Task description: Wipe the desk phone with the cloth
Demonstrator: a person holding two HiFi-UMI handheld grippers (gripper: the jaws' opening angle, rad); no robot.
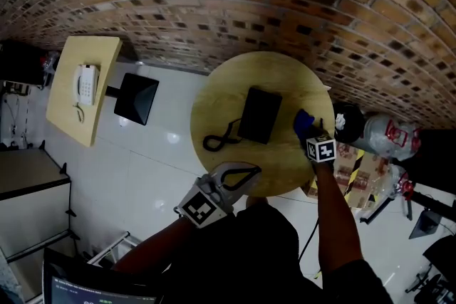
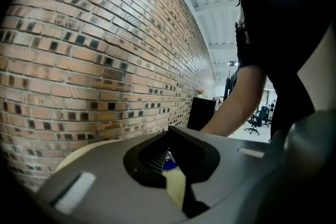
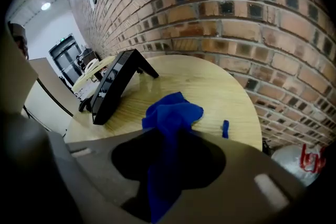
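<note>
A black desk phone (image 1: pixel 258 114) stands tilted on its foot on the round wooden table (image 1: pixel 214 100), its cord (image 1: pixel 217 141) curling toward the front. In the right gripper view the desk phone (image 3: pixel 113 86) lies ahead and to the left. My right gripper (image 1: pixel 308 130) is shut on a blue cloth (image 1: pixel 303 122), which hangs bunched just above the tabletop to the right of the phone. The cloth (image 3: pixel 173 113) fills the jaws of that gripper (image 3: pixel 168 139). My left gripper (image 1: pixel 246 173) hovers at the table's near edge, shut and empty; the same gripper (image 2: pixel 170 165) faces the brick wall.
A small blue scrap (image 3: pixel 224 128) lies on the table near the cloth. A brick wall (image 1: pixel 285 3) curves close behind the table. A square table (image 1: pixel 68 114) with a white phone (image 1: pixel 85 84) stands at the left. A plastic bag (image 1: pixel 385 135) and boxes crowd the right.
</note>
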